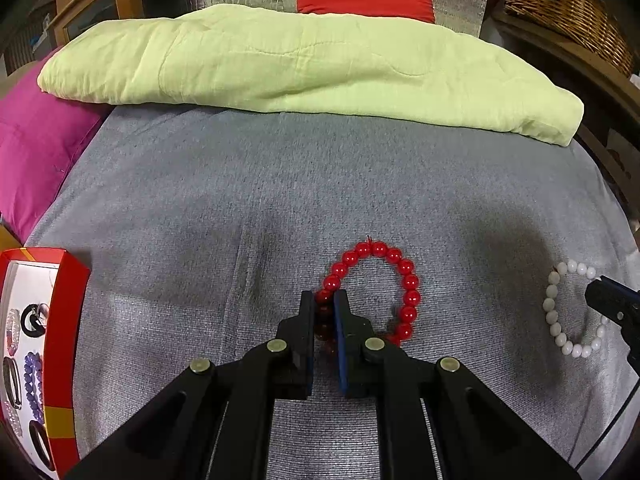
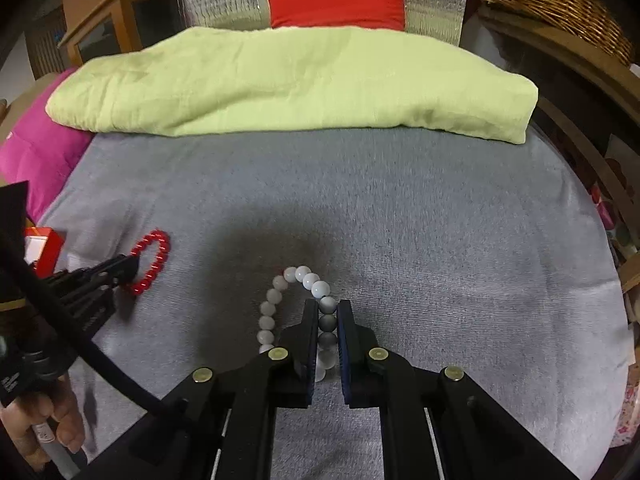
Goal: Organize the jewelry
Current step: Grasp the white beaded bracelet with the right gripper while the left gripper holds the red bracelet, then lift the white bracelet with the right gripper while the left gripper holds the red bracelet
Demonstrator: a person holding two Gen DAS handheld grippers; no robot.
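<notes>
Blanket (image 1: 280,64) beyond bracelets, red box (image 1: 64,320) leftward.

The left gripper (image 1: 324,300) points forward and steeply downward, its two black fingers drawn close together with the blue-lined pads (image 1: 341,320) pressed on a strand of the red bead bracelet (image 1: 408,280). The right gripper (image 2: 328,308) slants downward at much the same angle, its jaws likewise nearly together, clamping a run of the white bead bracelet (image 2: 276,294) between the pads. In the right wrist view the person's left hand (image 2: 52,424) shows at the lower left, fingers curled around the handle of its gripper.
</notes>
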